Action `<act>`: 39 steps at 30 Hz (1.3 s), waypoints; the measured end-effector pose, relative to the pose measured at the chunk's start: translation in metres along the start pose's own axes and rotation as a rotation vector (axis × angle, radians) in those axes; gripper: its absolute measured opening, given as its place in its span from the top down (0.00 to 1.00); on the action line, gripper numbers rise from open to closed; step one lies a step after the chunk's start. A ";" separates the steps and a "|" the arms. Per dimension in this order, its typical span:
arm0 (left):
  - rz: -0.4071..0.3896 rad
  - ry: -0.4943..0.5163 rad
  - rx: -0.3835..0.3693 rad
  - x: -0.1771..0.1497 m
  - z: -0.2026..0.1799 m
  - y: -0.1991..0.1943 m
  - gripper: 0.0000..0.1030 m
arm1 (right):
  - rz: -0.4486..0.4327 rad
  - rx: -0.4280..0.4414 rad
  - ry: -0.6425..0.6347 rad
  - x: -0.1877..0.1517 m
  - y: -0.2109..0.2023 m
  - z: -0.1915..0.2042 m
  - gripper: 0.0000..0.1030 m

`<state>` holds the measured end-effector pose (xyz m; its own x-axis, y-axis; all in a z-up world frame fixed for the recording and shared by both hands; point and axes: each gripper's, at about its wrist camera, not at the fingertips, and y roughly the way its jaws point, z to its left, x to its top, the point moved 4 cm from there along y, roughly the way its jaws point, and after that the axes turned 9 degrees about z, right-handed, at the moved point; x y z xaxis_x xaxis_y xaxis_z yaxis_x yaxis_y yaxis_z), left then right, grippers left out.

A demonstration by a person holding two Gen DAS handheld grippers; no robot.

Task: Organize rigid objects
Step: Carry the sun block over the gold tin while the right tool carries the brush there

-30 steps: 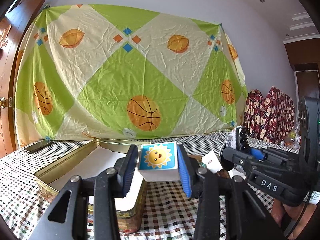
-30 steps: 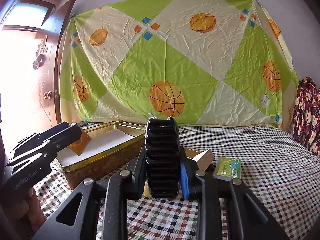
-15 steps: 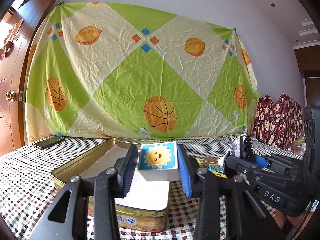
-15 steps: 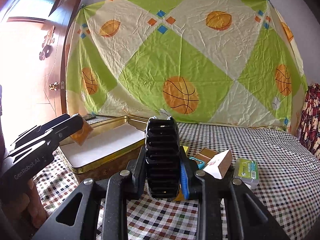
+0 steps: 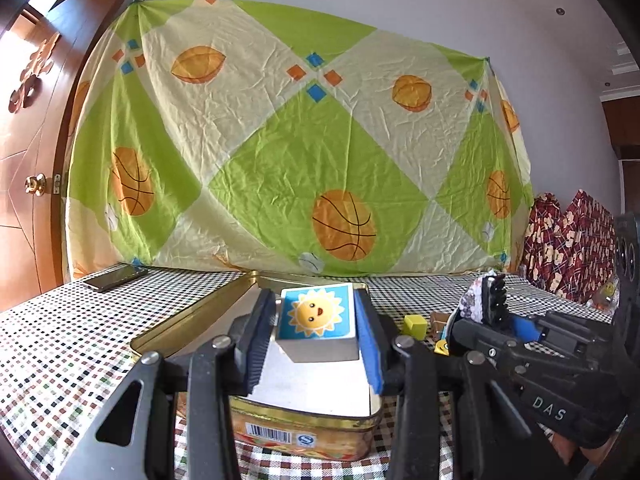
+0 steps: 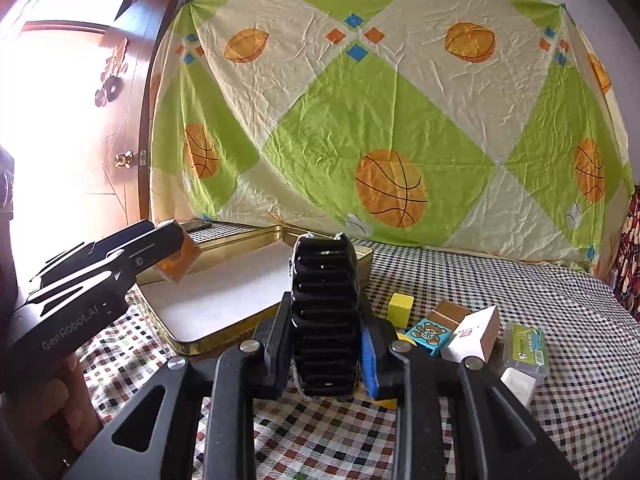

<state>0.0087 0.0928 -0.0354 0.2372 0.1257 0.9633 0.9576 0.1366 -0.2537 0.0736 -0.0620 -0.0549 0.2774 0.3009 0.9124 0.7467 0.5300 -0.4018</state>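
Observation:
My left gripper [image 5: 316, 320] is shut on a cube with a blue face and a smiling sun [image 5: 316, 314], held above the near end of an open gold tin [image 5: 192, 320] with a white floor. My right gripper [image 6: 325, 320] is shut on a black ribbed object [image 6: 323, 304] with a sparkly edge, held above the checkered cloth just right of the tin [image 6: 208, 340]. In the right wrist view the left gripper [image 6: 172, 258] shows at the left over the tin with its cube [image 6: 176, 268]. In the left wrist view the right gripper [image 5: 494, 304] shows at the right.
On the checkered tablecloth right of the tin lie a yellow cube [image 6: 401, 309], a blue bear cube [image 6: 428, 336], a brown block [image 6: 450, 314], a white carton [image 6: 474, 334], a clear green-labelled box [image 6: 526, 346] and a white block [image 6: 518, 386]. A phone [image 5: 114, 278] lies far left.
Both grippers have moved with their loads; the left now holds the sun cube over the tin's near end, and the right has moved so the small blocks show more fully.

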 end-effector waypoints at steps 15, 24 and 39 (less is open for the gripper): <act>0.023 -0.023 0.026 0.000 0.020 0.002 0.62 | 0.011 0.036 -0.030 0.006 0.010 0.023 0.71; 0.036 -0.040 0.042 0.000 0.034 0.004 0.62 | 0.016 0.062 -0.048 0.008 0.013 0.037 0.70; 0.058 -0.055 0.070 0.003 0.051 0.007 0.62 | 0.033 0.102 -0.072 0.012 0.021 0.057 0.70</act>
<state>0.0075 0.1439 -0.0387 0.2809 0.1885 0.9410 0.9284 0.1953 -0.3163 0.0583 -0.0019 -0.0571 0.2542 0.3734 0.8921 0.6712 0.5960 -0.4408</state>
